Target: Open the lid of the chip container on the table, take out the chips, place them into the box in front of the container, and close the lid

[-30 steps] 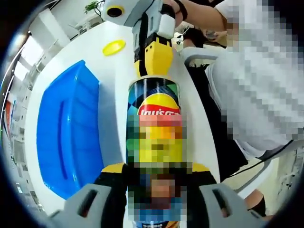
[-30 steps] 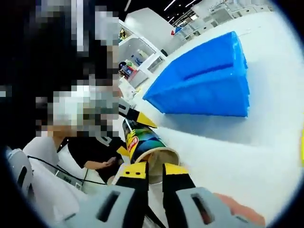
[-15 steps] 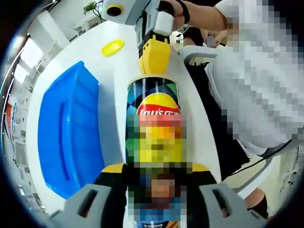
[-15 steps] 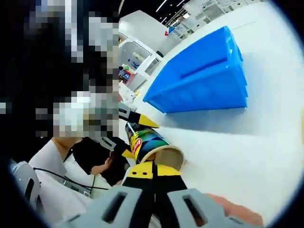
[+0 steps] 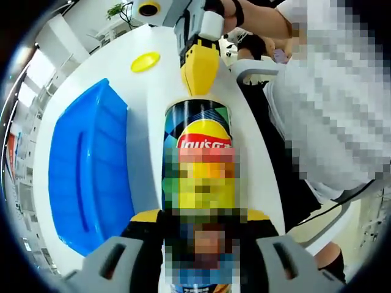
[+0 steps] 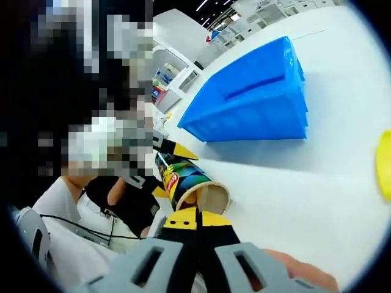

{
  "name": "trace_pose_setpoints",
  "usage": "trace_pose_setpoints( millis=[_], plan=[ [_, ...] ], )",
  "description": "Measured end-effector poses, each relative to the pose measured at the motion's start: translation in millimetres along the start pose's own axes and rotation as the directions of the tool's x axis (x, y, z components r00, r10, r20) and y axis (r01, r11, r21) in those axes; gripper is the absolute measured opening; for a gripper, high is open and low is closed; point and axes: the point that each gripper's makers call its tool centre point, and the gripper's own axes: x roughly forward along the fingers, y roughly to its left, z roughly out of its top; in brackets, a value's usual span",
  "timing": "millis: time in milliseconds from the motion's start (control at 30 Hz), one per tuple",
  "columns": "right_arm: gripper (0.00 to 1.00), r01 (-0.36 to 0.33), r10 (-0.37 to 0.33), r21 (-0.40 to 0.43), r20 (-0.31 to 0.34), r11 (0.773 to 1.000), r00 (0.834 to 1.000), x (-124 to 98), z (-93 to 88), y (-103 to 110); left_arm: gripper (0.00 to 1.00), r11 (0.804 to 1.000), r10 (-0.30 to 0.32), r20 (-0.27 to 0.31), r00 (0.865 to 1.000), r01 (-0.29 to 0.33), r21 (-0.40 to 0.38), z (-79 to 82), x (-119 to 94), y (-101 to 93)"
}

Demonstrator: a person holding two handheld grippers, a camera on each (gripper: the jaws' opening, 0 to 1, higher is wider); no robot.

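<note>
The chip can [image 5: 198, 131], black and yellow with a red logo, lies tilted between the jaws of my left gripper [image 5: 201, 218], which is shut on its body. Its open mouth [image 6: 212, 198] points away from the left gripper, and the inside looks pale; no chips show. My right gripper [image 6: 197, 215] is shut right at that mouth, with nothing visible between its yellow jaws. It appears in the left gripper view as my right gripper [image 5: 200, 82], touching the can's far end. The yellow lid [image 5: 146, 61] lies on the white table. The blue box [image 5: 91, 171] stands beside the can.
The white table [image 6: 317, 207] runs wide around the blue box [image 6: 250, 107], with the yellow lid [image 6: 385, 165] at its edge of view. A person in a white top [image 5: 330, 116] stands close on the right. Shelves and desks fill the far background.
The right gripper's jaws, open at the can's mouth a second ago, have shut. In the left gripper view it has drawn back slightly from the can. The left gripper keeps holding the can.
</note>
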Motion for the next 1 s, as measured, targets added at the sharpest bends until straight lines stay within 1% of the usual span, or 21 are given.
trace_pose_setpoints(
  millis=[33,67,100,133,167,200,233,267,333,400,467,500,533,567,600,667,733,800,900,967,1000],
  plan=[
    [0.00,0.067,-0.065,-0.054,0.027,0.996,0.997,-2,3.4,-11,0.47,1.000,0.000,-0.008,1.000,0.000,0.003,-1.5,0,0.5],
    [0.00,0.004,-0.004,-0.005,0.040,1.000,0.999,-3,4.5,-5,0.47,1.000,0.002,-0.010,1.000,-0.002,0.004,-2.3,0,0.8],
    [0.00,-0.107,0.102,0.089,0.066,0.990,0.993,-6,9.1,9,0.47,1.000,0.003,-0.006,1.000,-0.003,0.004,-2.0,0,0.8],
    [0.00,-0.155,0.146,0.135,0.075,0.979,0.986,-10,11.0,16,0.47,1.000,0.005,-0.005,1.000,-0.005,0.004,-2.0,-1,0.8],
    [0.00,-0.125,0.119,0.054,0.096,0.991,0.988,-11,16.7,12,0.47,1.000,0.004,-0.008,1.000,-0.004,0.008,-2.0,-1,0.8],
    [0.00,-0.078,0.077,0.004,0.072,0.997,0.994,-10,13.7,9,0.47,1.000,0.002,-0.014,1.000,-0.002,0.008,-1.8,0,1.0],
    [0.00,-0.059,0.060,-0.025,0.077,0.998,0.995,-9,12.9,14,0.47,1.000,-0.001,-0.019,1.000,0.002,0.008,-2.2,0,1.2],
    [0.00,-0.078,0.078,-0.013,0.075,0.997,0.994,-9,11.7,19,0.47,1.000,-0.004,-0.021,1.000,0.004,0.008,-2.1,0,1.5],
    [0.01,-0.127,0.128,-0.023,0.079,0.992,0.989,-9,8.2,29,0.47,1.000,-0.007,-0.024,1.000,0.007,0.007,-2.3,0,1.4],
    [0.01,-0.140,0.141,-0.034,0.062,0.990,0.988,-8,7.1,28,0.47,1.000,-0.007,-0.026,1.000,0.007,0.007,-2.5,0,1.5],
    [0.01,-0.108,0.114,-0.085,0.074,0.990,0.991,-6,6.8,22,0.48,1.000,-0.009,-0.024,1.000,0.009,0.006,-2.6,0,1.8],
    [0.02,-0.091,0.099,-0.089,0.090,0.992,0.991,-5,7.8,19,0.48,1.000,-0.011,-0.022,1.000,0.011,0.003,-2.7,0,2.1],
    [0.05,-0.092,0.100,-0.088,0.091,0.992,0.991,-5,7.5,19,0.48,1.000,-0.013,-0.021,1.000,0.013,0.002,-2.7,0,2.2],
    [0.10,-0.093,0.101,-0.084,0.095,0.992,0.990,-4,7.6,20,0.48,1.000,-0.014,-0.021,1.000,0.014,0.000,-2.6,0,2.0],
    [0.17,-0.100,0.109,-0.085,0.098,0.991,0.989,-3,6.7,22,0.48,1.000,-0.015,-0.021,1.000,0.015,-0.001,-2.1,0,1.6],
    [0.24,-0.107,0.116,-0.096,0.095,0.990,0.989,-1,4.3,27,0.48,1.000,-0.015,-0.019,1.000,0.015,-0.004,-1.9,0,1.3],
    [0.23,-0.053,0.067,-0.146,0.097,0.988,0.993,1,3.2,21,0.48,1.000,-0.018,-0.018,1.000,0.018,-0.010,-2.0,0,1.7],
    [0.22,-0.047,0.061,-0.132,0.103,0.990,0.993,0,7.4,18,0.48,1.000,-0.022,-0.016,1.000,0.022,-0.017,-2.3,0,1.8],
    [0.23,-0.053,0.063,-0.101,0.093,0.993,0.994,3,8.1,17,0.48,0.999,-0.029,-0.015,0.999,0.028,-0.025,-2.5,0,1.8],
    [0.23,-0.026,0.033,-0.104,0.066,0.994,0.997,5,3.7,14,0.48,0.999,-0.035,-0.013,0.999,0.034,-0.030,-2.1,0,1.7],
    [0.24,-0.016,0.023,-0.124,0.056,0.992,0.998,7,1.4,13,0.48,0.999,-0.039,-0.007,0.999,0.039,-0.033,-1.2,0,1.6]
  ],
)
